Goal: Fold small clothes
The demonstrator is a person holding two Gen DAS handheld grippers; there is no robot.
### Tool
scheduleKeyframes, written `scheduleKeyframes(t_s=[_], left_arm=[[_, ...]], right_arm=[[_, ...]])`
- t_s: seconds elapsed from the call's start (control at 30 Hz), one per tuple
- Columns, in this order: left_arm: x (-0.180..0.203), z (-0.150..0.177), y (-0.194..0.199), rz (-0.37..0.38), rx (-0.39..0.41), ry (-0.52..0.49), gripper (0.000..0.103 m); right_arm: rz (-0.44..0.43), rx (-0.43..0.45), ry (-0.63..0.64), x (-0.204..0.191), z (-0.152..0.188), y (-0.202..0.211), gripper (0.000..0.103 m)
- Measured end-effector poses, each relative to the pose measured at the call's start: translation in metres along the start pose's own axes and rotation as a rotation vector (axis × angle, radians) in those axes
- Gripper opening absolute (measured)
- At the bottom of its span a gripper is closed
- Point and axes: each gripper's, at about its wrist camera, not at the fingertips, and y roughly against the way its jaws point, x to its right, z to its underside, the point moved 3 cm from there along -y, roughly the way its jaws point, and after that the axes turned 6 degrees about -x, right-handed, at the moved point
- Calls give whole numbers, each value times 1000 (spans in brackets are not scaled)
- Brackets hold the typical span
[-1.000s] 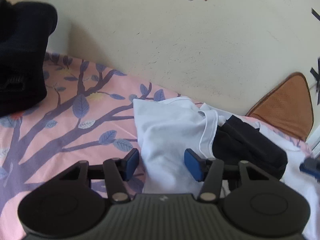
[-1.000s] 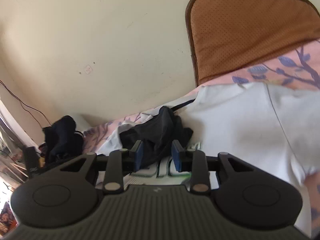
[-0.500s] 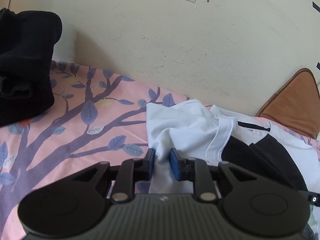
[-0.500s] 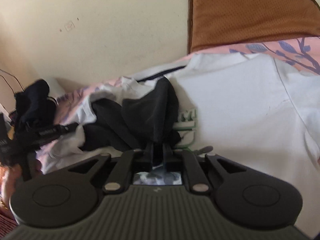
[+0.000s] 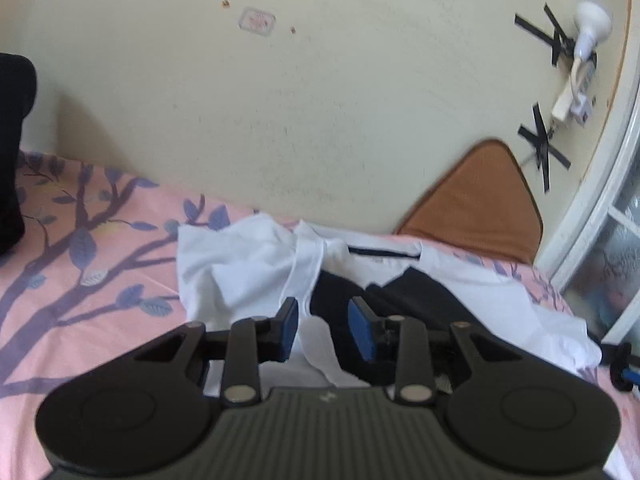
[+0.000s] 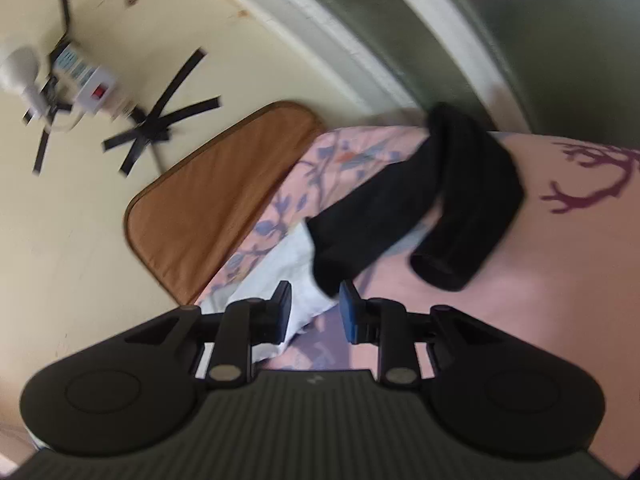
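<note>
The right gripper [image 6: 311,306] had swung a black garment [image 6: 424,204] off the white shirt [image 5: 248,268] onto the pink bedsheet [image 6: 560,280]; its jaws were opening, nothing pinched. The left gripper [image 5: 322,330], earlier clamped on the shirt, was opening over it. The shirt looked nearly freed for folding.

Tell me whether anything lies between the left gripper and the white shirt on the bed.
Partly. A black garment lies on the white shirt, just ahead of the left gripper, whose jaws are opening. The shirt's left part is bare and reachable.
</note>
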Motion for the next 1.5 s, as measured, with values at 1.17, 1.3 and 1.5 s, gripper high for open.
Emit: scheduleKeyframes(t_s=[1.17, 1.3, 1.5], left_arm=[[-41, -9, 10, 201, -23, 256, 50], [-32, -6, 1, 218, -53, 242, 51], [-29, -2, -4, 190, -73, 218, 48]], right_arm=[[-448, -436, 907, -249, 164, -97, 29], [-230, -236, 620, -193, 68, -116, 33], [-71, -248, 472, -151, 28, -157, 33]])
